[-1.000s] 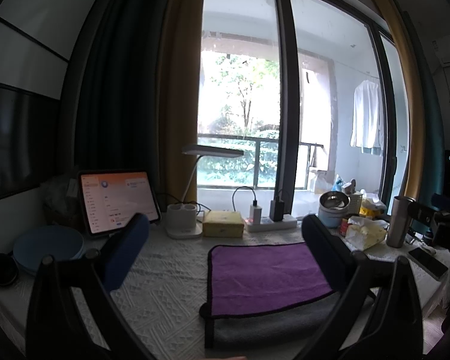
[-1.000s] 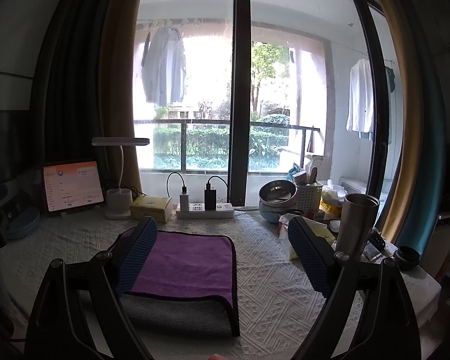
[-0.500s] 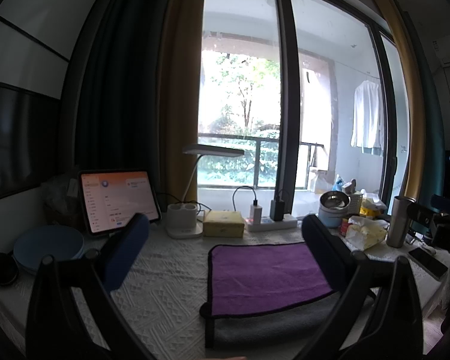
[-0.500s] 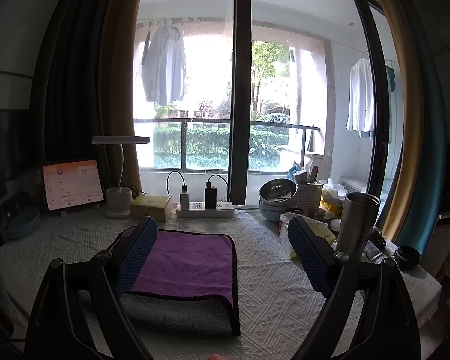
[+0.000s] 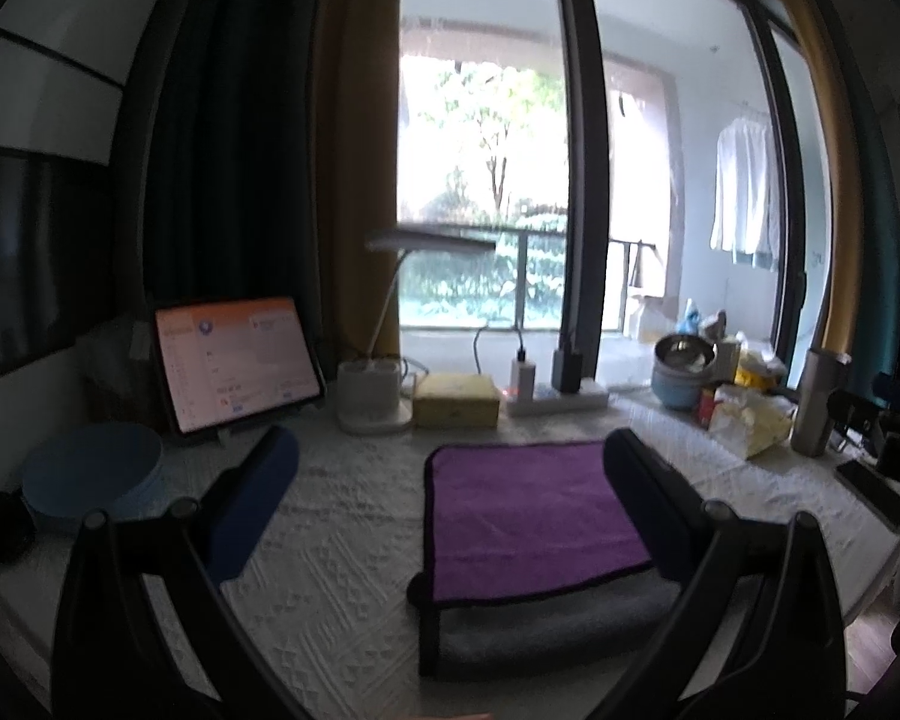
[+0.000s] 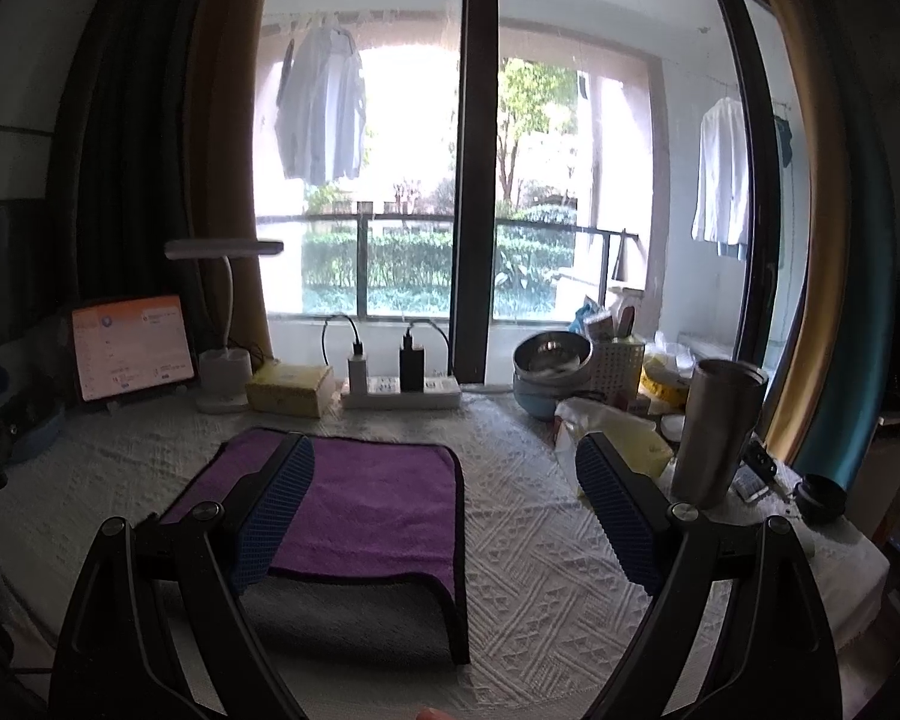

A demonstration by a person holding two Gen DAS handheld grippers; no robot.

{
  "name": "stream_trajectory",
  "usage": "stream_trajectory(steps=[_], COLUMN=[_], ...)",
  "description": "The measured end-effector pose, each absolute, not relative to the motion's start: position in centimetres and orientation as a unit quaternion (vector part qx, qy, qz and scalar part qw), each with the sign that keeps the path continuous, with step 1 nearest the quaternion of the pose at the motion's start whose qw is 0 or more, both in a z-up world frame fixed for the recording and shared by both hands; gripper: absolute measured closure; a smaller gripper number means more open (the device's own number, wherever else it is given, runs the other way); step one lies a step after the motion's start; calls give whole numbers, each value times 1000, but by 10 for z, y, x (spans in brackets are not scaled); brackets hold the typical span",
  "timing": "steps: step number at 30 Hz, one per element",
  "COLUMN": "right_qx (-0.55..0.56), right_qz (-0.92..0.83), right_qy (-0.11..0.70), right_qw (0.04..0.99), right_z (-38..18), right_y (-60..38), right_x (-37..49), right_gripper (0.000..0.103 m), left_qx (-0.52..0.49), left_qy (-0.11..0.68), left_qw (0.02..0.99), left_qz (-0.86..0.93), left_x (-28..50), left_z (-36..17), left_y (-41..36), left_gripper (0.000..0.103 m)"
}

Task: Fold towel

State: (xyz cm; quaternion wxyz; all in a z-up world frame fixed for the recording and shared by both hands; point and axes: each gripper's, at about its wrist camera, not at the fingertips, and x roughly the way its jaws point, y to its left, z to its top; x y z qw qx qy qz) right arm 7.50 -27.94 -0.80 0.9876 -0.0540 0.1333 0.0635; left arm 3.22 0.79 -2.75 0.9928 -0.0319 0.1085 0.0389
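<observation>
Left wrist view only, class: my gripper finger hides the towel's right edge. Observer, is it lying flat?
Observer: Yes, the towel has its black-trimmed right edge flat on the tablecloth.
Operator: Is the right gripper holding it?
Observer: No, the right gripper is open, jaws spread wide, gripping nothing.
Operator: Anything beyond the steel tumbler?
Observer: A small black round container sits right of the tumbler.

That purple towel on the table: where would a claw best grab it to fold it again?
Probably the near corners of the towel, approached from the near side, one claw each. Its grey underlayer sticks out there past the purple flap, giving a loose edge to pinch; the rest lies flat on the tablecloth.
</observation>
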Motion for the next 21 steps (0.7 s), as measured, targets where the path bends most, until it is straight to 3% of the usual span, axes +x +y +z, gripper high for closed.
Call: stream_trajectory(steps=[21], right_qx=[-56], right_qz=[97], right_qy=[262], right_qw=[959], right_z=[-75], right_y=[-279], right_x=[131], right_gripper=[12], left_qx=[-67], left_qy=[300], left_qw=[951], left_qz=[26], left_x=[99], left_z=[-108], left_y=[10], left_gripper=[1])
